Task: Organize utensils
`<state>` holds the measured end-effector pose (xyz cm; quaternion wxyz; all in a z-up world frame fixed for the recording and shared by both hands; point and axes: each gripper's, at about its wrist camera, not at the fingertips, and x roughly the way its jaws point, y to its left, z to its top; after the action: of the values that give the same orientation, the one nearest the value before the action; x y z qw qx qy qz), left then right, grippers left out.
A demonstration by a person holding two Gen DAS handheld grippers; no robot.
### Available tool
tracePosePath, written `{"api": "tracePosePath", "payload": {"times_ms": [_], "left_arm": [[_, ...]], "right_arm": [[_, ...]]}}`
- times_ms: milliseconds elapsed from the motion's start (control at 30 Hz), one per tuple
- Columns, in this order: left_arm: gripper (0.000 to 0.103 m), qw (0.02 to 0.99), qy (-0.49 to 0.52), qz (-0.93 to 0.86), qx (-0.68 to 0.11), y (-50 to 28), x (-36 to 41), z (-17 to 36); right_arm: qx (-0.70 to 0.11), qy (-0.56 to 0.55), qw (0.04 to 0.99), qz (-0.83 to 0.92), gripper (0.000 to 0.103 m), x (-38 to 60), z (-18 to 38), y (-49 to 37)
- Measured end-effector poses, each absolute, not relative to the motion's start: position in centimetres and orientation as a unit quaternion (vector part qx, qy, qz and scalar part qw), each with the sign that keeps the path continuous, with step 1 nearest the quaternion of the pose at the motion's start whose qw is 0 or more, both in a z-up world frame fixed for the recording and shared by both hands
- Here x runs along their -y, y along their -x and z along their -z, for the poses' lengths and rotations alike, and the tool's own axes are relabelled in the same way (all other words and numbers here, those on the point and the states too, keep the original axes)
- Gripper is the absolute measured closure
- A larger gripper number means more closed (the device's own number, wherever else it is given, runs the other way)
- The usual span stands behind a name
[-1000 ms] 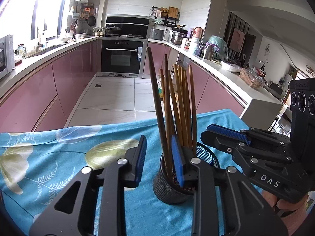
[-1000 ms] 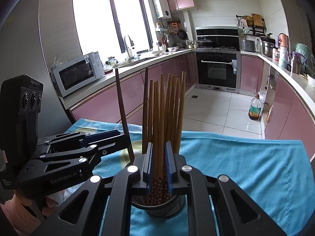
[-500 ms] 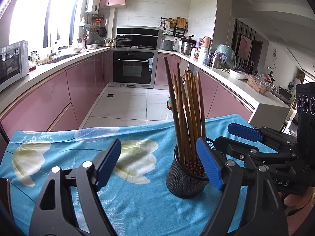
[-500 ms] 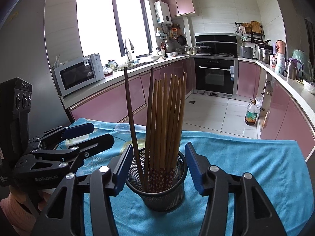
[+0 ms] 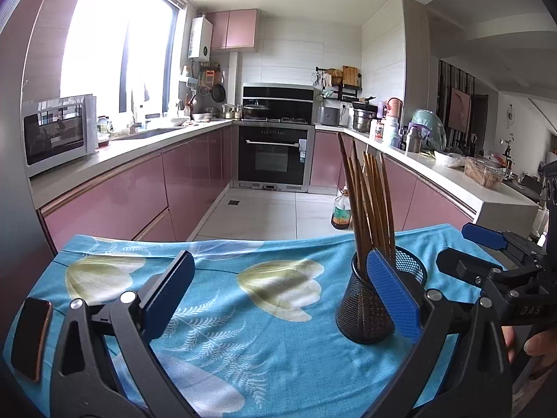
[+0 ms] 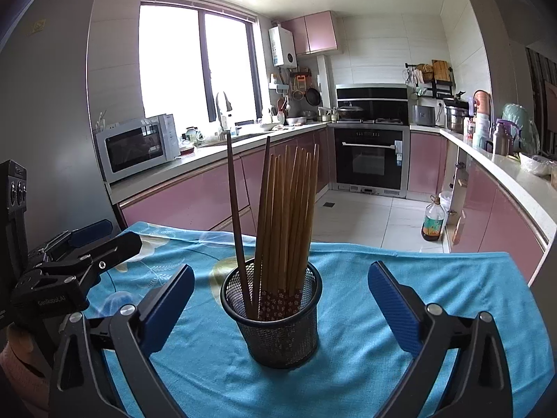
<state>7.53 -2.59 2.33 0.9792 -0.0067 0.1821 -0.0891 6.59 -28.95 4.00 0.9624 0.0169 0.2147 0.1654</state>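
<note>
Right wrist view: my right gripper (image 6: 281, 299) has just been opening; its jaws now stand wide, pads clear of everything.
Chopsticks (image 6: 285, 223): upright in the mesh holder (image 6: 278, 327), centre frame, on the blue cloth (image 6: 383, 313).
Left gripper (image 5: 278, 296): also just opened wide, nothing between; holder now sits lower right behind one pad.
Meaning: I judge the bundle delivered and both hands backing off.

Wooden chopsticks (image 6: 285, 223) upright in mesh cup (image 6: 278, 331)
</note>
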Motion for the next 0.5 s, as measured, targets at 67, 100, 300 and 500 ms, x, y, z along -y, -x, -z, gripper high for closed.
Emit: {"api": "tracePosePath", "payload": {"times_ms": [67,100,300,500], "left_arm": [[0.005,0.982,0.004,0.079,-0.173,-6.7,2.3,-2.5],[0.005,0.983,0.006,0.075,-0.170,-6.4,2.1,-2.5],[0.005,0.986,0.008,0.058,-0.158,-5.0,1.1,-2.6],[0.005,0.989,0.010,0.045,-0.142,-4.0,0.7,-2.9]], "right_arm": [[-0.205,-0.011,0.965,-0.161,0.006,28.8,-4.0,-5.9],[-0.200,-0.009,0.967,-0.158,0.006,28.8,-4.0,-5.6],[-0.165,0.008,0.975,-0.145,0.006,28.3,-4.2,-3.5],[-0.155,0.005,0.976,-0.149,0.006,28.0,-4.3,-2.6]]}}
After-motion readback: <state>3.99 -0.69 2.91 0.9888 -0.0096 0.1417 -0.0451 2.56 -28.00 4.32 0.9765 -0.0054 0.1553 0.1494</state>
